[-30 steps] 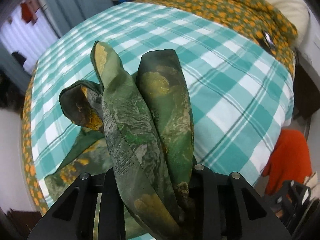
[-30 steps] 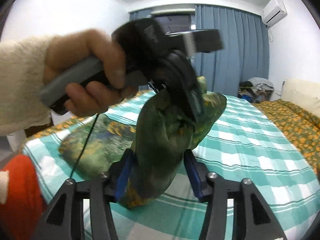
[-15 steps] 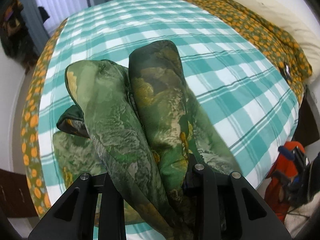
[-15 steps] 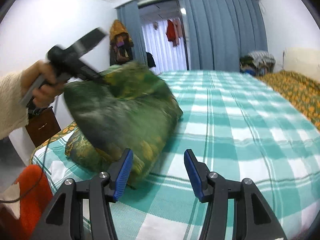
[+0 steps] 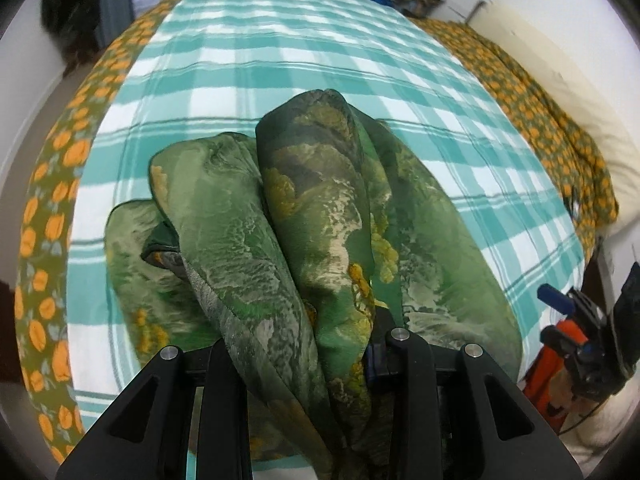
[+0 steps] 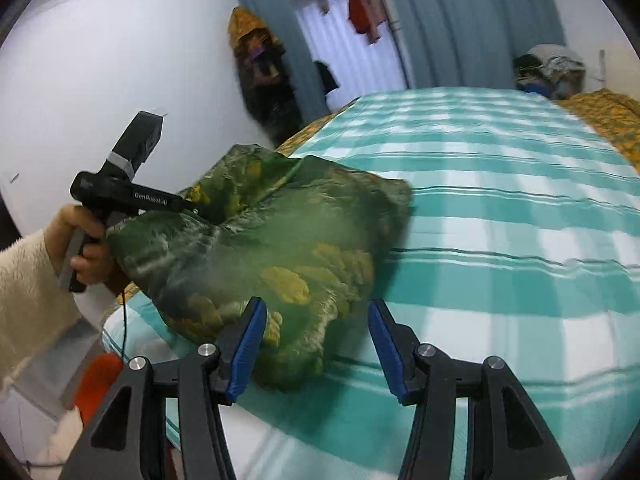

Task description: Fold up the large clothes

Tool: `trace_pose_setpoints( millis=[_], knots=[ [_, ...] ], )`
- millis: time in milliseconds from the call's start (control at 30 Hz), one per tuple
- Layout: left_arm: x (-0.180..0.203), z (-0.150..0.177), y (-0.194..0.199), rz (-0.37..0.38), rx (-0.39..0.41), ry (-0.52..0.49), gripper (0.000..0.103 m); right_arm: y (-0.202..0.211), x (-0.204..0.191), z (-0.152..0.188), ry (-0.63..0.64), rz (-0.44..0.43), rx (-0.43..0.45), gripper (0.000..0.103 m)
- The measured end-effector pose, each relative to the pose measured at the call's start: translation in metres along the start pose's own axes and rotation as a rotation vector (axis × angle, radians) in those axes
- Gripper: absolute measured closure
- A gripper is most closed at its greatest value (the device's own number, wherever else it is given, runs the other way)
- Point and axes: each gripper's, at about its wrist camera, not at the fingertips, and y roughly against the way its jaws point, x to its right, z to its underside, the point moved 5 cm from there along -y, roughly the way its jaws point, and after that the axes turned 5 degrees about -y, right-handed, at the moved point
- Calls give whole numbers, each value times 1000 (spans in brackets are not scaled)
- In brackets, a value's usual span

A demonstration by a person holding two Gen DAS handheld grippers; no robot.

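My left gripper (image 5: 304, 344) still clamps the green-and-gold patterned silky garment (image 5: 320, 216), now swung clear of my empty, parted right gripper (image 6: 316, 344).

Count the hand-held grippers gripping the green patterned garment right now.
1. The left hand-held gripper is shut on the green patterned garment, at the bed's near corner. The right hand-held gripper stands open beside the fabric, empty.

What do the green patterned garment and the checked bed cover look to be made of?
The green garment looks like a thin, silky woven fabric, perhaps satin or chiffon: it has a soft sheen and falls in smooth, limp folds from the left gripper. The checked bed cover looks like matte woven cotton or a blend: flat, no shine.
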Motion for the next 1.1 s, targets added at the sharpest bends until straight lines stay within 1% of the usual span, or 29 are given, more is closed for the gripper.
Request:
trace_pose_setpoints(
  millis=[67,167,233,300,333,400,500,567,667,767,900,967,1100],
  knots=[
    [-17,5,-2,9,5,39,72,-22,-12,-7,33,-9,-18,49],
    [-41,15,-10,18,3,94,71,-59,-32,-7,77,-52,-80,49],
    [-55,24,-19,17,-9,119,69,-86,-41,2,96,-76,-147,49],
    [-67,33,-30,61,-23,159,66,-113,-43,21,104,-73,-218,49],
    [-73,38,-35,82,-24,179,65,-119,-43,28,109,-62,-225,49],
    [-79,45,-43,101,-14,193,62,-125,-45,37,133,-32,-213,49],
    [-82,48,-47,127,0,212,60,-126,-50,41,148,7,-203,49],
    [-83,48,-48,134,4,213,60,-127,-48,42,135,6,-203,49],
    [-82,48,-48,124,9,193,60,-125,-46,43,129,-1,-204,49],
    [-84,49,-48,129,20,194,59,-129,-46,34,132,1,-217,49],
    [-88,56,-47,137,37,203,59,-121,-53,22,140,11,-249,49],
    [-90,60,-47,148,43,211,59,-115,-55,4,118,9,-256,49],
    [-93,64,-47,167,49,224,59,-118,-55,-50,43,2,-216,49]
  ],
)
